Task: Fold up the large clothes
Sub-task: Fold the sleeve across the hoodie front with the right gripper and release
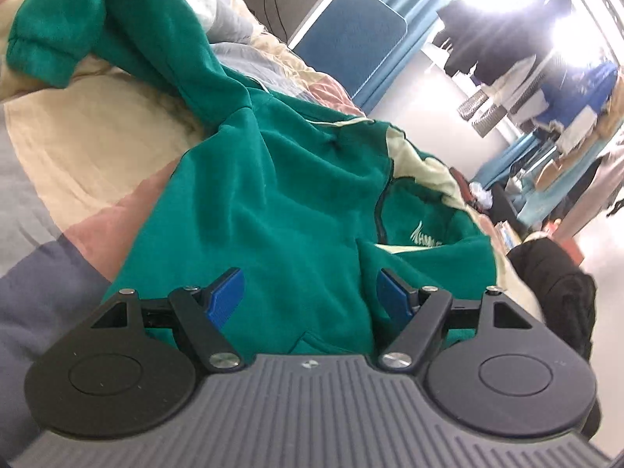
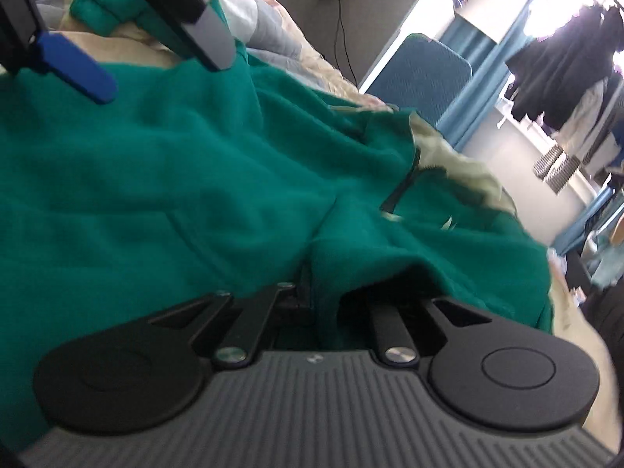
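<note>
A large green hoodie (image 1: 280, 179) with a pale lining and white chest lettering lies spread on the bed. My left gripper (image 1: 312, 296) hovers open just above its lower part, blue pads (image 1: 228, 294) wide apart. In the right wrist view the hoodie (image 2: 175, 179) fills the frame. My right gripper (image 2: 318, 292) is shut on a fold of the hoodie's hem; the fabric covers its fingertips. The left gripper (image 2: 156, 64) also shows at the upper left of that view, open, above the cloth.
The bed has a patchwork quilt (image 1: 78, 144) of cream, pink and grey patches. A blue chair (image 1: 351, 35) stands past the bed's far edge. A rack of hanging clothes (image 1: 546, 58) is by the bright window. A black garment (image 1: 557, 284) lies at the right.
</note>
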`<state>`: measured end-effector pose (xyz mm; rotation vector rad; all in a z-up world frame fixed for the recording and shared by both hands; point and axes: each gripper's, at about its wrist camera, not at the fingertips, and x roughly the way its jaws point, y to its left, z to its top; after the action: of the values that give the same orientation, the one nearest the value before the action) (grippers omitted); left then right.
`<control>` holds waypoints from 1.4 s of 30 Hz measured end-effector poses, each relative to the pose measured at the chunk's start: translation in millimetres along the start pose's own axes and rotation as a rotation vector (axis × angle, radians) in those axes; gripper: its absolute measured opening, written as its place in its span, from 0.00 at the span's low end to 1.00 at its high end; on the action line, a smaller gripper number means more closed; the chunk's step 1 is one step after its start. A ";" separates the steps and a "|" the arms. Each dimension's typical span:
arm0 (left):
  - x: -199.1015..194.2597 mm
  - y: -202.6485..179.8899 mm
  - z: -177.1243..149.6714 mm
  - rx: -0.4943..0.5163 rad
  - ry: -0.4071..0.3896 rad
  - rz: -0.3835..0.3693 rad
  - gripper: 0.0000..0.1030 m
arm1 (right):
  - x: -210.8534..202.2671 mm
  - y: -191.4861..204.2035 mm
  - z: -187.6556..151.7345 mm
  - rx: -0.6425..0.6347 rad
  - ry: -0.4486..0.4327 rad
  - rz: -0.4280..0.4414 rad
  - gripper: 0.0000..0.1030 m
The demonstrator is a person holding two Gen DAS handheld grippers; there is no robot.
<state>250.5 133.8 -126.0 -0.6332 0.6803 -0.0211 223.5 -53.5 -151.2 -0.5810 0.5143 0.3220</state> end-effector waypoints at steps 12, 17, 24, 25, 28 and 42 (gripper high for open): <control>10.4 -43.0 -22.5 0.228 -0.012 -0.019 0.76 | -85.3 -76.9 -24.1 0.431 0.080 0.281 0.56; 20.1 -71.0 -45.5 0.344 0.039 -0.048 0.76 | -100.1 -132.7 -52.5 0.688 0.029 0.234 0.56; 39.9 -124.1 -81.1 0.627 0.022 -0.014 0.77 | -56.2 -198.5 -94.5 1.113 -0.004 0.204 0.58; 44.1 -129.8 -84.4 0.657 0.016 -0.004 0.77 | -46.9 -204.6 -101.6 1.177 -0.003 0.219 0.58; 70.9 -140.9 -91.8 0.730 0.031 0.100 0.77 | -24.2 -215.9 -120.4 1.324 -0.012 0.261 0.58; 100.5 -104.5 -58.0 0.454 -0.073 0.186 0.77 | 18.9 -216.1 -138.2 1.368 -0.046 0.314 0.12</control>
<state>314.0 -4.4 -161.3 -0.1332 0.6343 0.0200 280.4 -303.8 -166.0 0.8367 0.6524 0.2099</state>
